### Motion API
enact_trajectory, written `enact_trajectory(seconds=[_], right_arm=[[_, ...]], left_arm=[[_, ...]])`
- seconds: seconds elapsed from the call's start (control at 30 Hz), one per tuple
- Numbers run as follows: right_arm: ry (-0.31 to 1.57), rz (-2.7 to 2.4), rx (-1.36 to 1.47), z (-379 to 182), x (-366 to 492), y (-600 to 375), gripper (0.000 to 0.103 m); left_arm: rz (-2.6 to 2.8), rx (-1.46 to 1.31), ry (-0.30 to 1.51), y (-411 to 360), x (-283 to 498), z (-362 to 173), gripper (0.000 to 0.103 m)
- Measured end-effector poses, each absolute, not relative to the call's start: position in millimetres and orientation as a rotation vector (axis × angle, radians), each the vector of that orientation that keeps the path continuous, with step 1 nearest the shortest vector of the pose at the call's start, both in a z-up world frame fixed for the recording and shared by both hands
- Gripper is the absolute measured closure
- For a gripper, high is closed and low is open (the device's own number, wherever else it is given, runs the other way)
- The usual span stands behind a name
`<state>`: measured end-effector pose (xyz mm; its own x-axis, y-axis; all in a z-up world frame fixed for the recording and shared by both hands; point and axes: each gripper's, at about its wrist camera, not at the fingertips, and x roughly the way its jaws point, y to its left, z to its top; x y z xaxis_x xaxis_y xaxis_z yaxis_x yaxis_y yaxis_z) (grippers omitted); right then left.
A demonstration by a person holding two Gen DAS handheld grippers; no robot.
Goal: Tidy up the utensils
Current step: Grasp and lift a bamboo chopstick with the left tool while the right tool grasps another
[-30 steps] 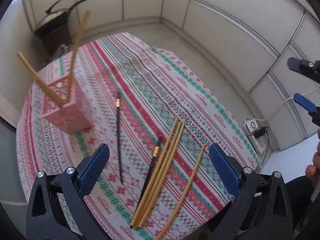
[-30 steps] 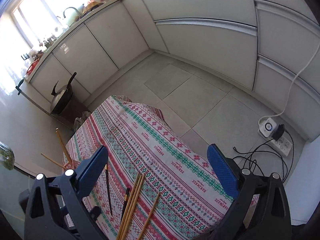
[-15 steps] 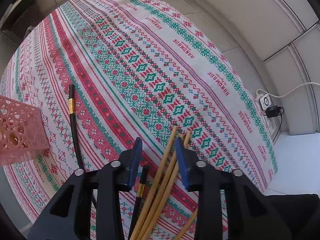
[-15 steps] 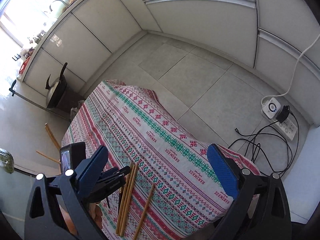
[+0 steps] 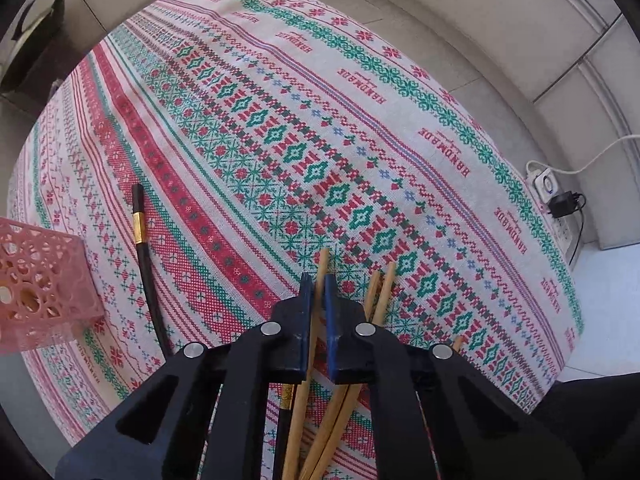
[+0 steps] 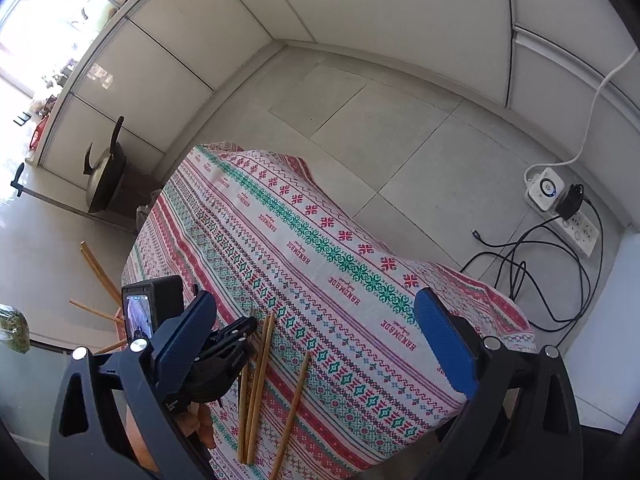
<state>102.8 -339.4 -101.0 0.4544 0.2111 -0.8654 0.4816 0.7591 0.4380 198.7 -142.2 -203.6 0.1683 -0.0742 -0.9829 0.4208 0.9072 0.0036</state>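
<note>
Dropping onto the counter (image 5: 280, 80), left tongs (image 5: 316, 284) have just been closing and are now pinching one chopstick (image 5: 322, 258). Right tongs (image 6: 320, 332) are hanging spread. Beside the pink basket (image 5: 44, 288), several chopsticks are still lying loose.
</note>
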Motion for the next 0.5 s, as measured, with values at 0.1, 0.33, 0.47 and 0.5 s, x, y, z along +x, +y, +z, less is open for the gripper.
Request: enact_trajectory(seconds=[0.1, 0.33, 0.47, 0.5], right_arm=[[1.156, -0.174, 0.749, -111, 105, -334, 0.007], [1.275, -0.135, 0.742, -140, 110, -301, 0.007], [1.363, -0.130, 0.662, -163, 113, -269, 0.027], [1.380, -0.141, 0.635, -168, 113, -262, 0.035]], left_arm=[[-0.375, 0.290, 1.318, -136, 195, -201, 0.099], [-0.400, 0.324, 1.206, -122, 157, -160, 0.099], [-0.395, 0.313, 1.145, -94, 126, -122, 0.099], [-0.388, 0.296, 1.125, -85, 119, -112, 0.099]])
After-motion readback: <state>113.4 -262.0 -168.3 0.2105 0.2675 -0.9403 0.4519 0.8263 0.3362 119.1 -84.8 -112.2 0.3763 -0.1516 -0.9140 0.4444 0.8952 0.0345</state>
